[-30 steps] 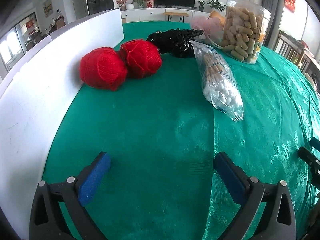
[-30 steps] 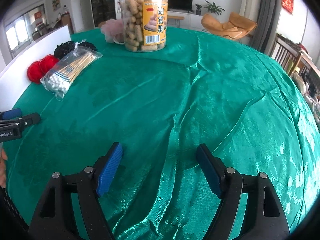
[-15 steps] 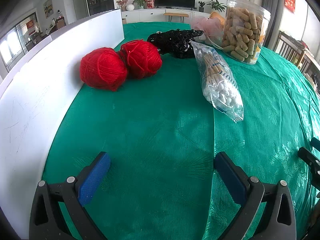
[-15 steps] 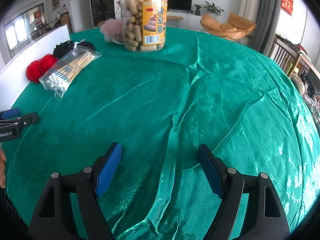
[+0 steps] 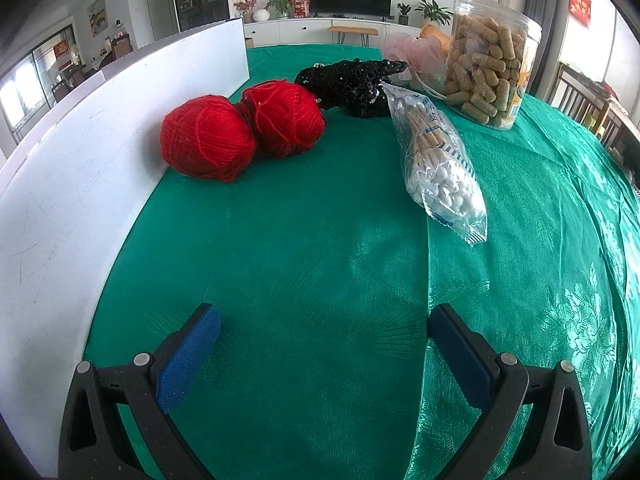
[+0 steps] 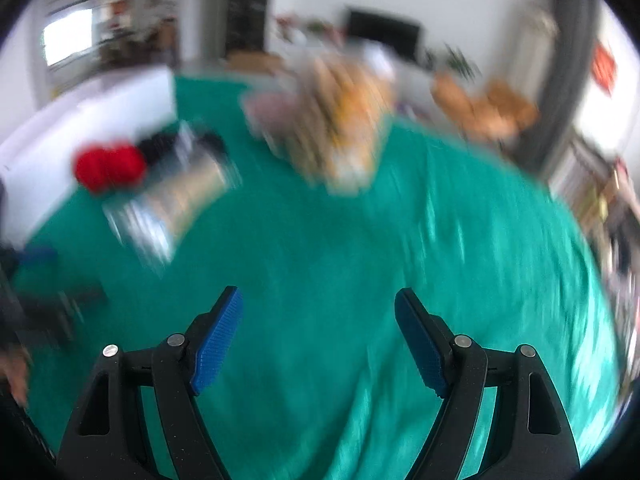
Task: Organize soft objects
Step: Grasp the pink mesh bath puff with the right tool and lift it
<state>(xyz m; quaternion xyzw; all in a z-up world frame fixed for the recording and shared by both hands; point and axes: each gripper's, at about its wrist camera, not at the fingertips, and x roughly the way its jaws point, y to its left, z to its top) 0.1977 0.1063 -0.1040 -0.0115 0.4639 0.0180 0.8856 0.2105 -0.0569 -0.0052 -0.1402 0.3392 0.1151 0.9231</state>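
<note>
Desk [image 5: 320, 240] fills most of both views, covered in shiny green cloth. White board [image 5: 80, 152] stands upright along the left side of the left wrist frame, running from lower left up to upper centre.

Clear jar [image 5: 490, 60] of tan cylindrical snacks stands upright at upper right. Pink mesh puff [image 5: 416, 50] sits just left of the jar, partly behind it; contact not resolvable.

Two red yarn balls [image 5: 240, 136] at centre left, touching each other, the left one against the white board. Black lacy fabric item [image 5: 352, 80] lies just right of and above the yarn, at upper centre. Clear bag of cotton swabs [image 5: 436, 160] lies right of centre, its top end against the black item, its bottom end pointing toward lower right.

Left hand-held gripper [image 5: 320, 344] at bottom of its frame: jaws spread wide, nothing between the blue pads, only bare cloth.

Right wrist view is heavily motion-blurred. Right hand-held gripper [image 6: 318, 332] at bottom centre: jaws wide apart, nothing between them. Yarn reads as a red smear [image 6: 108, 166] at centre left, bag as a pale streak [image 6: 172, 204] below right of it, jar as a tan blur [image 6: 344, 136] at upper centre.
</note>
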